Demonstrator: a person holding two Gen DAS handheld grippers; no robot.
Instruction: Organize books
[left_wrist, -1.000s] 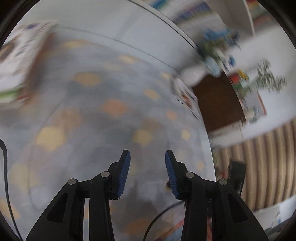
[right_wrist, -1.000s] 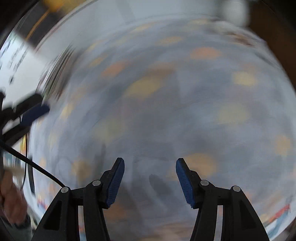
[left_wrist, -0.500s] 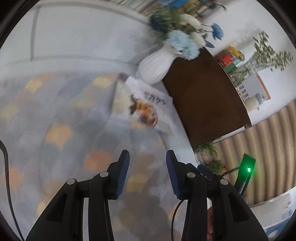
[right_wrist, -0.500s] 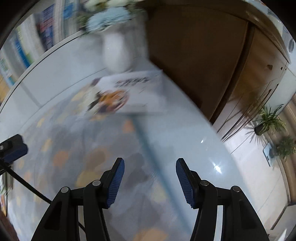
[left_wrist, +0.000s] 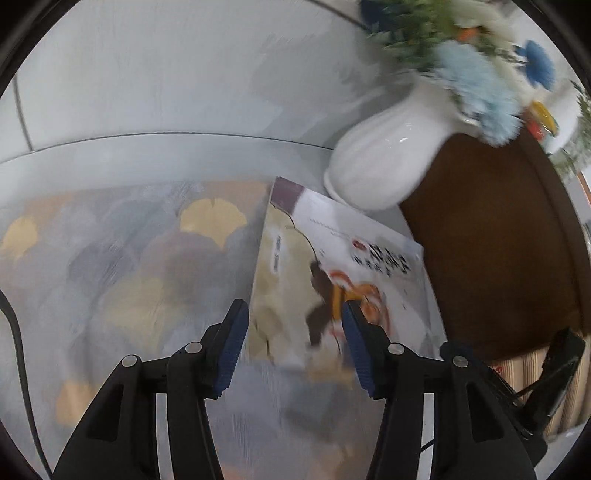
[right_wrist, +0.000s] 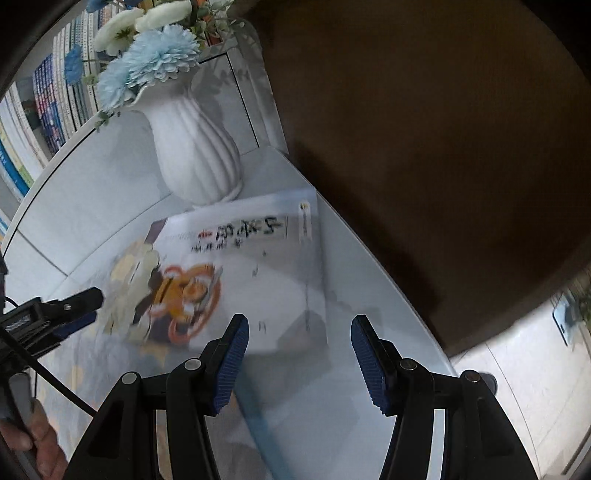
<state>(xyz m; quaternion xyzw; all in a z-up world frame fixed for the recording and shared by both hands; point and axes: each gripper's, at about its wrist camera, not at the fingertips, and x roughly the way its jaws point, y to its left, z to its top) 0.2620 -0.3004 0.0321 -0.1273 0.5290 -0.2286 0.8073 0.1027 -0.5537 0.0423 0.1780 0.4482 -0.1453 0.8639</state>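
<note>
Both hands have swept across the patterned cloth (left_wrist: 122, 266) to the book (left_wrist: 347, 266), which lies flat at twelve o'clock before the empty, moderately wide right gripper (right_wrist: 299, 354) and the empty, opening left gripper (left_wrist: 293, 341), beside the white vase (right_wrist: 195, 155), so pickup looks next.

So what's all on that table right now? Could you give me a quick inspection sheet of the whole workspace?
Surface: white table partly covered by a grey cloth with tan patches.
Job's things: one picture book lying flat, cover up, at the cloth's edge beside the vase.
Clutter: white ribbed vase of blue and white flowers, standing upright behind the book.
Grippers: left gripper over the book's near edge, jaws opening, nothing pressed between them; right gripper open, over the book's near corner, holding nothing.
Cables: black cable at the left view's edge.
Surroundings: shelf of books behind the table, dark brown panel beside it.
</note>
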